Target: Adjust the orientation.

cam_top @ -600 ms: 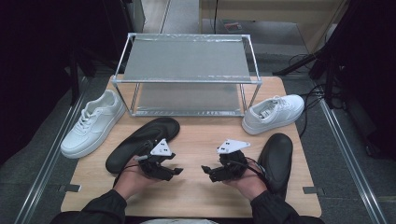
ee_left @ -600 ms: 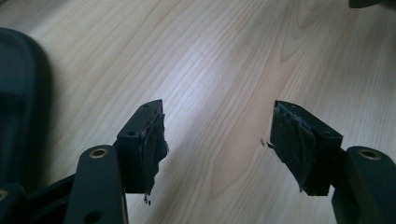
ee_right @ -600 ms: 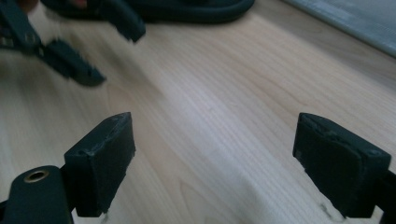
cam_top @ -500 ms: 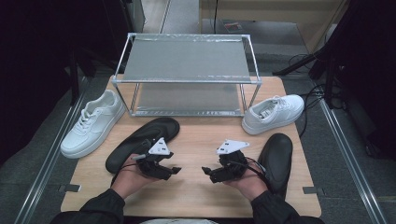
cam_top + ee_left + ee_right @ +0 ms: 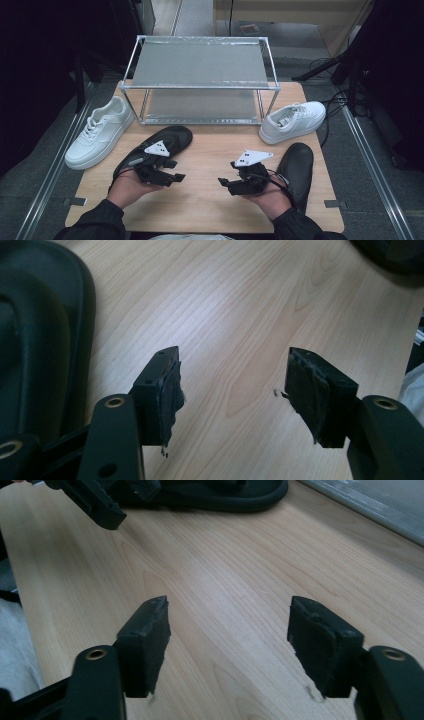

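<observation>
We hold the left gripper [image 5: 176, 176] low over the left black shoe [image 5: 167, 142], a smooth, matte, dark shoe lying at a slant on the table, toe toward the rack; in the left gripper view its rounded black edge [image 5: 40, 335] lies just beside our left jaw. Those jaws stand wide apart with only bare wood between the worn pads, gripping nothing. The right gripper [image 5: 223, 183] hovers near the table's front middle, just beside the right black shoe [image 5: 298, 167], which points away from us along the right edge. Its jaws are likewise spread wide and empty, with wood grain between them in the right gripper view, where the left black shoe [image 5: 225, 495] lies farther off. The table [image 5: 210, 145] is pale wood with a visible grain. At its back stands a metal shoe rack [image 5: 200, 75] with two grey shelves. Around the table we see grey floor, dark surroundings and some cables at the right. We count four shoes: two black, and two white sneakers, one at the left edge [image 5: 100, 132] and one at the right beside the rack [image 5: 292, 121]; one rack; two grippers.
</observation>
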Motion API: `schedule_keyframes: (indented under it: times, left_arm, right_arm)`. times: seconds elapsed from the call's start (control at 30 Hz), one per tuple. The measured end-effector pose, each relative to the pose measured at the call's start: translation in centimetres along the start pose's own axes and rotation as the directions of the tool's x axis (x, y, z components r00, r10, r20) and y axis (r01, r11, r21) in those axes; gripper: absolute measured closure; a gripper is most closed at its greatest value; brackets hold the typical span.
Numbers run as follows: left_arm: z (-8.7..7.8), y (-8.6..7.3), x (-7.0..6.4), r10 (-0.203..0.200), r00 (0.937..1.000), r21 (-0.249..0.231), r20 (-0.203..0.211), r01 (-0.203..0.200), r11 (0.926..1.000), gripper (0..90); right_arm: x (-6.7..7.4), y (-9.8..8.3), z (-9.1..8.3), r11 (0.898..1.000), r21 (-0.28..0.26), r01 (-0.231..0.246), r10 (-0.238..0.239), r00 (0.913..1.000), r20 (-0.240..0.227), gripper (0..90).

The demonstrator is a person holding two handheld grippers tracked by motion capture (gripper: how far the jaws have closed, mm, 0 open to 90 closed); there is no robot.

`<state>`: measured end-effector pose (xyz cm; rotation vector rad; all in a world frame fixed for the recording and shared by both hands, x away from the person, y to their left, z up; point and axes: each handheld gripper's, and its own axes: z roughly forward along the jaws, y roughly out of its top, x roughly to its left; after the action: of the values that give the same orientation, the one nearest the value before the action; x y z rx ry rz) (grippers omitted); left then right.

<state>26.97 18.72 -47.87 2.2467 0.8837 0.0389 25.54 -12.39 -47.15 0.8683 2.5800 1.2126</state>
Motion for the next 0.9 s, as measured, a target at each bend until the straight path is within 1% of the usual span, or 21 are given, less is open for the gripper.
schedule_keyframes:
  times: [0.03,0.07,0.1,0.13,0.17,0.2,0.27,0.3,0.37,0.4,0.43,0.5,0.53,0.6,0.67,0.7,0.8,0.83,0.87,0.9]
  left_arm:
    - [0.0,0.0,0.0,0.0,1.0,0.0,0.0,0.0,1.0,38.3]
    - [-0.3,-0.1,0.1,-0.011,0.9999,-0.014,0.008,0.011,0.9998,37.9]
    - [-0.3,-0.1,0.1,-0.011,0.9999,-0.014,0.008,0.011,0.9998,37.0]
    - [-0.7,-0.1,0.3,-0.013,0.9997,-0.029,0.022,0.014,0.9995,36.2]
    - [-0.7,-0.1,0.3,-0.013,0.9997,-0.029,0.022,0.014,0.9995,37.2]
    - [-1.0,-0.2,0.4,-0.001,0.9998,-0.053,0.022,0.003,0.9986,37.2]
    - [-1.3,-0.2,0.6,0.017,0.9999,-0.049,0.003,-0.017,0.9986,42.1]
    - [-1.5,-0.3,0.8,0.022,0.9998,-0.046,-0.002,-0.022,0.9987,43.1]
    - [-1.7,-0.3,1.0,0.018,0.9998,-0.046,0.002,-0.018,0.9988,47.3]
    - [-2.0,-0.5,1.4,0.025,0.9997,-0.044,0.003,-0.025,0.9987,47.6]
    - [-2.0,-0.5,1.4,0.025,0.9997,-0.044,0.003,-0.025,0.9987,48.1]
    - [-2.3,-0.7,1.7,0.017,0.9998,-0.042,-0.009,-0.017,0.999,48.2]
    - [-2.6,-0.8,1.9,0.006,0.9997,-0.04,-0.022,-0.007,0.9992,48.2]
    - [-3.0,-1.0,2.3,-0.012,0.9993,-0.039,-0.036,0.01,0.9992,47.5]
    - [-3.2,-1.2,2.4,-0.019,0.999,-0.043,-0.042,0.017,0.9989,47.3]
    - [-3.5,-1.5,2.9,-0.028,0.998,-0.04,-0.057,0.026,0.9989,46.8]
    - [-3.7,-2.1,3.4,-0.045,0.9956,-0.026,-0.082,0.043,0.9987,45.9]
    - [-3.7,-2.1,3.4,-0.045,0.9956,-0.026,-0.082,0.043,0.9987,45.6]
    - [-4.0,-2.4,3.7,-0.052,0.9945,-0.021,-0.091,0.05,0.9985,45.3]
    - [-4.0,-2.4,3.7,-0.052,0.9945,-0.021,-0.091,0.05,0.9985,44.8]
  right_arm:
    - [0.0,0.0,-0.1,1.0,0.002,0.003,-0.003,1.0,-0.005,38.0]
    - [-0.1,0.1,-0.2,1.0,0.003,0.003,-0.003,0.9999,-0.015,37.8]
    - [-0.1,0.1,-0.2,1.0,0.003,0.003,-0.003,0.9999,-0.015,37.8]
    - [-0.2,0.1,-0.2,1.0,0.009,-0.006,0.007,0.9993,-0.038,38.3]
    - [-0.2,0.1,-0.2,1.0,0.009,-0.006,0.007,0.9993,-0.038,38.3]
    - [-0.2,0.1,-0.2,1.0,0.008,-0.007,0.007,0.9992,-0.041,38.3]
    - [-0.3,0.1,-0.2,1.0,-0.008,-0.007,0.007,0.9991,-0.041,38.3]
    - [-0.2,0.1,-0.2,1.0,-0.025,-0.007,0.006,0.9989,-0.046,38.4]
    - [-0.2,0.2,-0.2,1.0,-0.025,-0.015,0.014,0.9988,-0.046,38.7]
    - [-0.3,0.2,-0.2,0.999,-0.018,-0.026,0.025,0.9989,-0.039,39.8]
    - [-0.3,0.2,-0.2,0.999,-0.018,-0.026,0.025,0.9989,-0.039,39.8]
    - [-0.5,0.4,-0.3,0.999,-0.019,-0.045,0.044,0.9982,-0.04,41.9]
    - [-0.7,0.4,-0.4,0.999,-0.014,-0.044,0.043,0.9981,-0.045,45.9]
    - [-0.8,0.5,-0.5,0.999,-0.013,-0.044,0.044,0.998,-0.045,47.4]
    - [-1.0,0.5,-0.4,0.999,-0.008,-0.048,0.048,0.9979,-0.044,46.0]
    - [-1.0,0.5,-0.3,0.999,-0.007,-0.049,0.048,0.9981,-0.038,44.9]
    - [-1.1,0.5,0.1,0.999,-0.004,-0.05,0.049,0.9983,-0.032,43.5]
    - [-1.1,0.5,0.2,0.999,-0.007,-0.042,0.042,0.9986,-0.033,43.5]
    - [-1.1,0.5,0.2,0.999,-0.014,-0.029,0.029,0.9991,-0.03,43.5]
    - [-1.1,0.5,0.2,0.999,-0.014,-0.029,0.029,0.9991,-0.03,43.5]
